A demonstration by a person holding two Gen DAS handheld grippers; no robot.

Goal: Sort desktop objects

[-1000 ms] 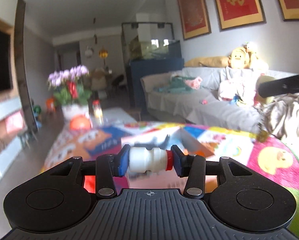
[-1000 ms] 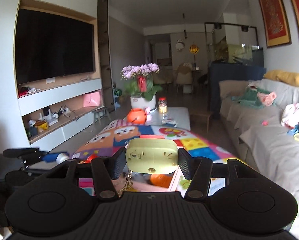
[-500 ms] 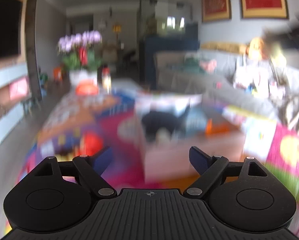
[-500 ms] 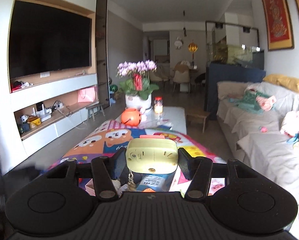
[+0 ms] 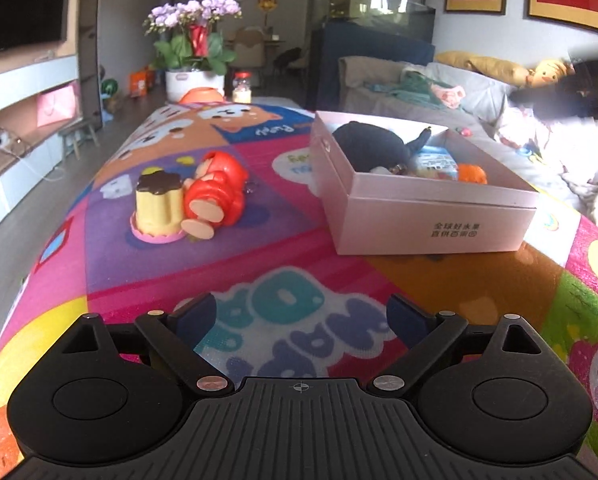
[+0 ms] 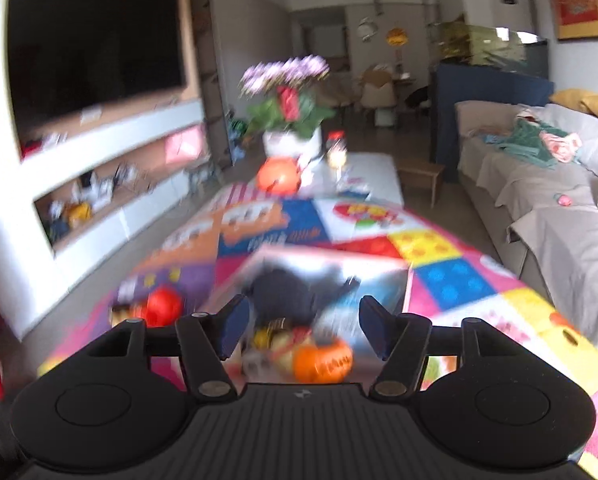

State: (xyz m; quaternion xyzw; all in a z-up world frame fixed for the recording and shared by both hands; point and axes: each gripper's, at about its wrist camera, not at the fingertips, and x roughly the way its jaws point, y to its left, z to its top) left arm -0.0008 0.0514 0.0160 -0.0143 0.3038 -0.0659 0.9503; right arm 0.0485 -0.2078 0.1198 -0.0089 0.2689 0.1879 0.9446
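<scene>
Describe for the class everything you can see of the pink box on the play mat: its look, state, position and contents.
The pink box is a shallow rectangular carton, seemingly matt cardboard, with small dark printed characters on its near wall. It has no lid on and sits flat on the colourful play mat, corner toward the left camera. Inside lie a dark plush item, a blue packet and a small orange object. Neither tool touches it.

Left tool (image 5: 301,316) opening, empty, right tool (image 6: 299,322) opening, empty
</scene>
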